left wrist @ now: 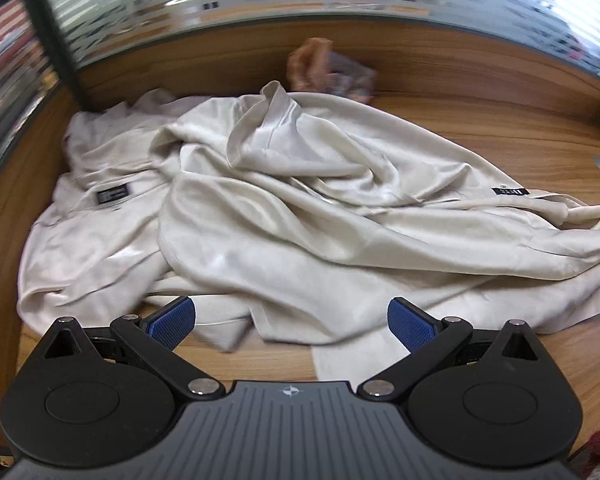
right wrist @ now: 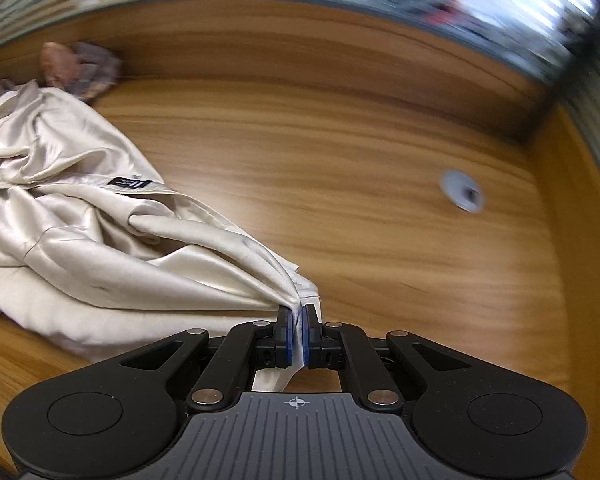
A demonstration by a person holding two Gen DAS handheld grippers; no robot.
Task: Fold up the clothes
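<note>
Wood-grain desk backed by a wooden ledge and striped glass partition fills both views, with a crumpled brownish bundle against the ledge at upper centre of the left wrist view. Across the desk sprawls the cream satin garment, rumpled and unfolded, a black label at its left side and another at its right. In the right wrist view the cloth lies in the left half of the frame and tapers to a point at lower centre, where the right gripper is clamped on a pinched corner, fabric showing between the blue pads. The left gripper stands wide apart at the bottom of its frame, holding nothing, the garment's near hem just ahead of its fingertips. The cloth's long axis appears to run left to right, so the free left gripper looks best placed to take the opposite end.
</note>
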